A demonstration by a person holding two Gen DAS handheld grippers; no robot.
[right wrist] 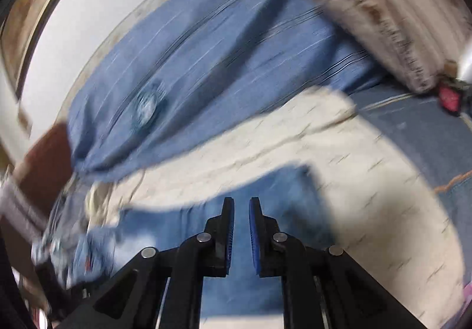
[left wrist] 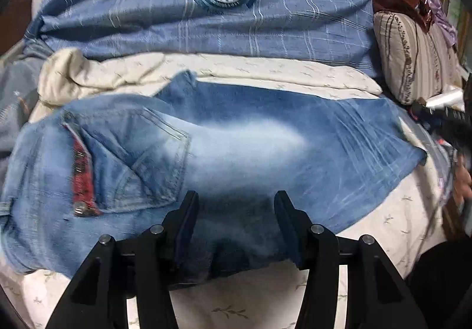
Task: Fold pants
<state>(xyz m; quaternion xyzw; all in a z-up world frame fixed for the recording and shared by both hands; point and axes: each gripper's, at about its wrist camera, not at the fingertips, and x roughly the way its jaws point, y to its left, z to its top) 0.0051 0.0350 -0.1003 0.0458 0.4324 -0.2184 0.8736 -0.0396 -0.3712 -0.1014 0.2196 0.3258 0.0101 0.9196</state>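
Observation:
Faded blue jeans (left wrist: 250, 140) lie across the cream sheet (left wrist: 383, 211), with the waist, back pocket and red-lined fly to the left. My left gripper (left wrist: 236, 208) reaches over their near edge. Its jaws stand partly apart, and a thick creased bunch of denim fills the gap between the pads. The right wrist view is blurred. There my right gripper (right wrist: 241, 211) hovers over a stretch of the jeans (right wrist: 265, 193) with its blue pads nearly together. I make out no cloth pinched in the narrow slit.
A blue plaid duvet (left wrist: 206, 19) with an oval badge is piled behind the jeans. A striped pillow (left wrist: 413, 57) and small clutter sit at the right. A crumpled cream blanket (left wrist: 88, 75) lies at the back left. A person's hand (left wrist: 463, 181) shows at the right edge.

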